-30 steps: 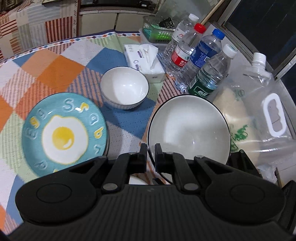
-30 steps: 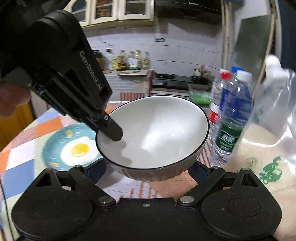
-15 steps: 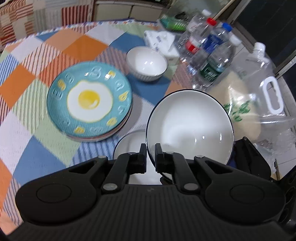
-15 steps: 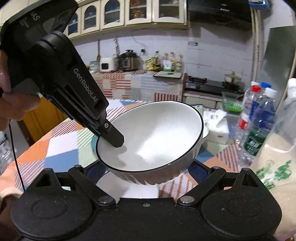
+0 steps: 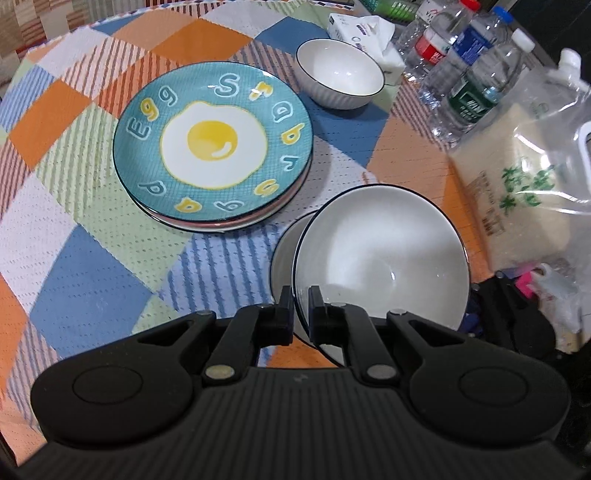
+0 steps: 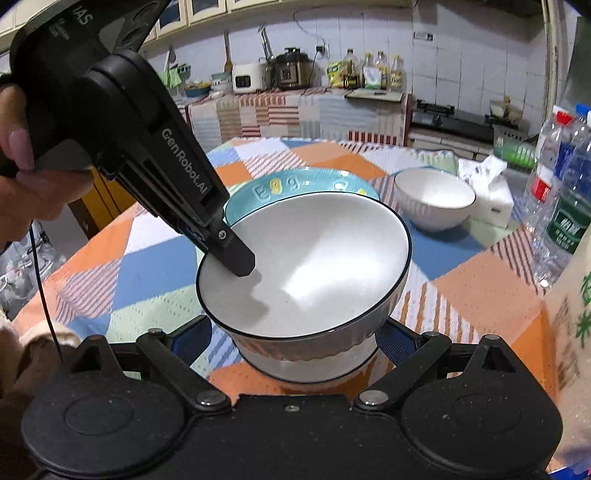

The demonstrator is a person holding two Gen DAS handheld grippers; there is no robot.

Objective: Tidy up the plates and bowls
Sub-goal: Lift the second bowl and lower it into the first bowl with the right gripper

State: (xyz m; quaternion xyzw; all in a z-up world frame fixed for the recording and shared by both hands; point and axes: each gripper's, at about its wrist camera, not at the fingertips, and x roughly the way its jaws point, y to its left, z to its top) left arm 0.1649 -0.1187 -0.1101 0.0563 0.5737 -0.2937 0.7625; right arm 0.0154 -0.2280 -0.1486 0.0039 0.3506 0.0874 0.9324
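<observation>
My left gripper (image 5: 298, 297) is shut on the near rim of a large white bowl (image 5: 384, 258) with a dark rim, holding it tilted into a second white bowl (image 5: 282, 254) on the table. In the right wrist view the held bowl (image 6: 314, 273) sits in the lower bowl (image 6: 306, 363), with the left gripper (image 6: 236, 258) clamped on its left rim. My right gripper (image 6: 306, 332) is open, its fingers hidden on either side of the lower bowl. A blue egg plate (image 5: 212, 142) tops a plate stack at the left. A small white bowl (image 5: 340, 72) stands farther back.
Several water bottles (image 5: 476, 74) and a tissue pack (image 5: 364, 35) stand at the back right. A clear bag of rice (image 5: 517, 184) lies at the right. The checked tablecloth (image 5: 74, 240) covers the round table. A kitchen counter (image 6: 295, 110) runs behind.
The left gripper has carried the large bowl back and down over the second bowl on the table. It now rests tilted inside that bowl. The right gripper stays open around it.
</observation>
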